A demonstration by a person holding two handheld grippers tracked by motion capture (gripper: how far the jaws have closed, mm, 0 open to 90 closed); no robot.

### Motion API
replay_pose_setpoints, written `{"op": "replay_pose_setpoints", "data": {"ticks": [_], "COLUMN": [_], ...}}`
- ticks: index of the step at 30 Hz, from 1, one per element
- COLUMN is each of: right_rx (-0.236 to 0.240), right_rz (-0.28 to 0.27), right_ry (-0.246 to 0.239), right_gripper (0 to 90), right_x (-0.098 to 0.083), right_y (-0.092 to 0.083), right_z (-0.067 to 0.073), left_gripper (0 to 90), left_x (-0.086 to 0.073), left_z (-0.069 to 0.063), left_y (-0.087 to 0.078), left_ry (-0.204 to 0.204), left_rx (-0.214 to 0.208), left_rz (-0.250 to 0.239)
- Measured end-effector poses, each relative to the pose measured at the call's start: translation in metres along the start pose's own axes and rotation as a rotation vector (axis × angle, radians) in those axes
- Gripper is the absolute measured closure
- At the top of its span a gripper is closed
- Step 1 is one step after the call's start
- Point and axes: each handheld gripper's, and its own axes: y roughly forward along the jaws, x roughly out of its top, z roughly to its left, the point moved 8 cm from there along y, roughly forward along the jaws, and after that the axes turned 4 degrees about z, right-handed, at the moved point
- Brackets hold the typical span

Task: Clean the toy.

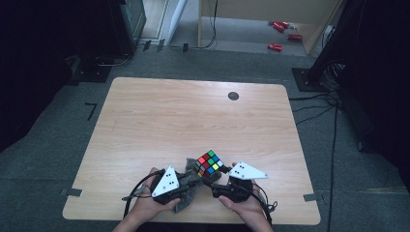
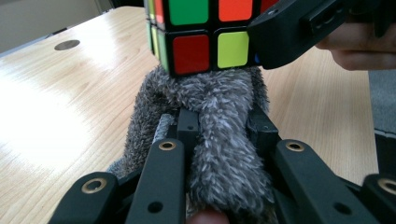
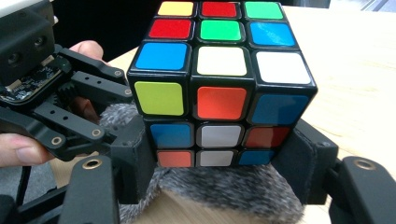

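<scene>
The left tongs (image 2: pixel 219 130) are clamped on a grey fuzzy cloth (image 2: pixel 219 140), which bulges between the jaws and runs forward past their tips to touch the underside of the cube (image 2: pixel 201 37). The right tongs (image 3: pixel 219 158) are clamped on the cube's bottom layer, one jaw on each side, with the cube (image 3: pixel 219 88) standing above them and the cloth (image 3: pixel 224 186) lying just below it, between the jaws. In the high view the left tongs (image 1: pixel 186 181) and right tongs (image 1: pixel 215 181) sit close together, tips toward each other, with the cube (image 1: pixel 209 163) between and just beyond them, above the near edge of the desk (image 1: pixel 193 116).
</scene>
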Motion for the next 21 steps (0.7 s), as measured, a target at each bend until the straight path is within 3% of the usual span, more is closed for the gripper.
{"op": "replay_pose_setpoints", "data": {"ticks": [6, 11, 13, 17, 19, 21], "right_rx": [0.001, -0.007, -0.013, -0.013, 0.002, 0.008], "right_rz": [0.014, 0.001, -0.006, -0.004, -0.001, 0.004], "right_ry": [-0.028, -0.003, -0.004, -0.006, -0.013, -0.030], "right_gripper": [34.9, 34.9, 34.9, 34.9, 34.9, 34.9], "right_x": [-0.001, -0.001, 0.000, 0.001, 0.000, 0.000], "right_y": [0.003, 0.003, 0.000, -0.001, 0.001, 0.002], "right_z": [0.006, -0.002, -0.005, -0.002, 0.003, 0.008], "left_gripper": [74.2, 73.6, 73.3, 73.3, 72.8, 71.9], "left_x": [-0.003, 0.002, 0.004, 0.002, 0.000, 0.001], "left_z": [0.004, -0.004, -0.001, 0.008, 0.006, 0.000], "left_y": [0.004, -0.003, -0.005, -0.003, 0.001, 0.004], "left_ry": [-0.024, 0.014, -0.011, -0.061, -0.067, -0.051], "left_rx": [0.023, -0.036, -0.036, 0.000, -0.001, -0.028], "left_rz": [0.037, -0.010, -0.029, -0.006, 0.011, 0.018]}}
